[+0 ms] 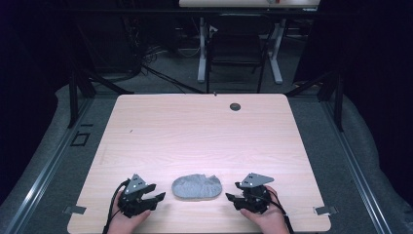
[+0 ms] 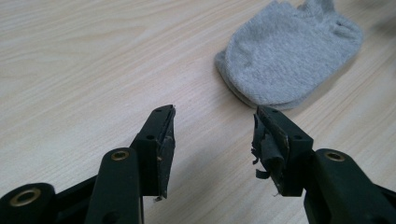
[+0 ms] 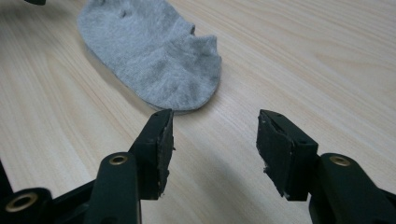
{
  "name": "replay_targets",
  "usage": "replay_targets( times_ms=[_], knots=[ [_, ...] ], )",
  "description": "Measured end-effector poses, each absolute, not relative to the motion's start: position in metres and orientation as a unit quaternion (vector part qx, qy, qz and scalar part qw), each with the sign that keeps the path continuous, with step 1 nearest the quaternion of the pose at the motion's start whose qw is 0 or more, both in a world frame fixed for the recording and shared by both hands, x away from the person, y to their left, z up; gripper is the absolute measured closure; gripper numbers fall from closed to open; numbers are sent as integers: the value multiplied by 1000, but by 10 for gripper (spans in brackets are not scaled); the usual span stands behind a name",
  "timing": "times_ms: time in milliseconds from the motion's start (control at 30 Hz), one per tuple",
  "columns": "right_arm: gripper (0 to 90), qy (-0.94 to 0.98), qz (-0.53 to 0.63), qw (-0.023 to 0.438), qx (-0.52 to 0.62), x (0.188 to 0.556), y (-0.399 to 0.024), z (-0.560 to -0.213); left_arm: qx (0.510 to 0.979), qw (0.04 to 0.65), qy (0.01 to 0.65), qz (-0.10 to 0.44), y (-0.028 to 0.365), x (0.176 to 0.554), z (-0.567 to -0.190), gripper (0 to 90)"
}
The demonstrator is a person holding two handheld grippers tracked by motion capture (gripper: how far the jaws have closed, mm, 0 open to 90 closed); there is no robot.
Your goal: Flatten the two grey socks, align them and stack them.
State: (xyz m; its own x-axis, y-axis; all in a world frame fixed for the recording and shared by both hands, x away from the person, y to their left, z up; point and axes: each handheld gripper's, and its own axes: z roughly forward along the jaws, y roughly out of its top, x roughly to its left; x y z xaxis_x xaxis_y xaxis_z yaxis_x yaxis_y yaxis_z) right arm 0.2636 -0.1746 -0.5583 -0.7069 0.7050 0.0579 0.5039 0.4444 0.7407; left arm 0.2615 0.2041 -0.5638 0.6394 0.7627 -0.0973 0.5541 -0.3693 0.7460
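A small grey sock (image 1: 197, 187) lies flat near the front edge of the light wooden table (image 1: 195, 131), between my two grippers. My left gripper (image 1: 157, 193) rests to the sock's left, open, with nothing between its jaws. In the left gripper view (image 2: 215, 126) the sock (image 2: 289, 51) is ahead and to the right, a short gap away. My right gripper (image 1: 231, 194) sits to the sock's right, also open and empty. In the right gripper view (image 3: 215, 128) the sock (image 3: 154, 51) lies ahead to the left, its edge just beyond the left jaw tip.
A dark round grommet (image 1: 235, 106) sits near the table's far edge. Metal brackets (image 1: 74, 210) (image 1: 324, 210) stick out at the front corners. Behind the table stand a chair (image 1: 235, 53) and the legs of another desk (image 1: 201, 48).
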Motion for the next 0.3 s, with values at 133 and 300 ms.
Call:
replay_targets(
  times_ms=[133,300],
  knots=[
    [462,839,381,130,367,266,-175,-562,816,395,403,127,203,262,-564,486],
    [462,832,387,129,376,268,-178,-563,813,399,405,126,202,263,-565,485]
  ],
)
